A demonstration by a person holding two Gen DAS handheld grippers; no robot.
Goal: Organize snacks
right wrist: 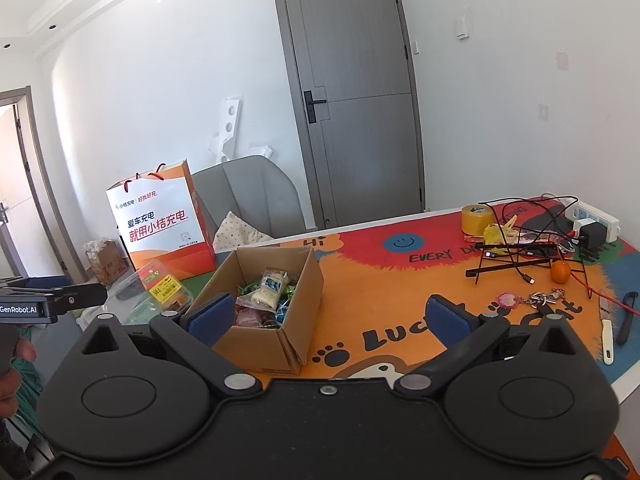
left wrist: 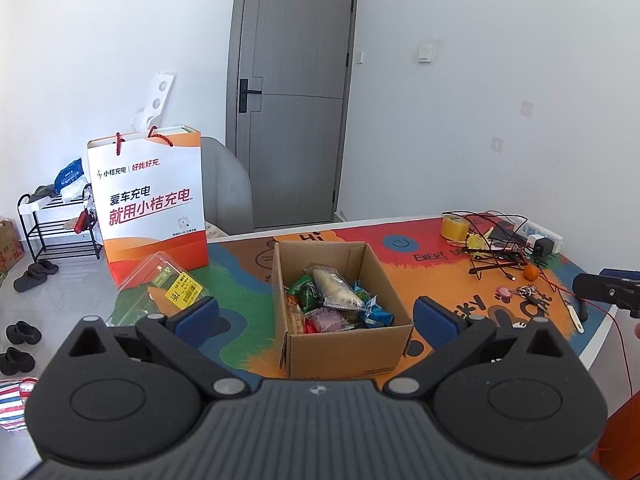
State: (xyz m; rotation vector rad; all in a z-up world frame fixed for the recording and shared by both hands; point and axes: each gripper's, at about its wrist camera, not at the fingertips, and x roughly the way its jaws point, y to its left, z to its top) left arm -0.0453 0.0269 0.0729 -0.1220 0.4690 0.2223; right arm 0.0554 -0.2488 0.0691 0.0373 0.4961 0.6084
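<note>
Snacks: wrapped packets heaped in brown cardboard box point(left wrist: 340, 312), frame centre | left gripper point(left wrist: 316, 316) wide open, empty | right gripper point(right wrist: 330, 318) wide open, empty | risk: slick wrappers likely slip, light box may shift.

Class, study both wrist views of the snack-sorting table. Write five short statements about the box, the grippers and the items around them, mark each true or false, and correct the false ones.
1. The cardboard box holds wrapped snacks. True.
2. The left gripper is clamped on a snack. False: its jaws stand wide open, holding nothing.
3. The orange-and-white paper bag stands upright on the table. True.
4. The roll of yellow tape lies inside the box. False: it sits on the mat near the cables.
5. The right gripper is shut. False: it is open and empty.
</note>
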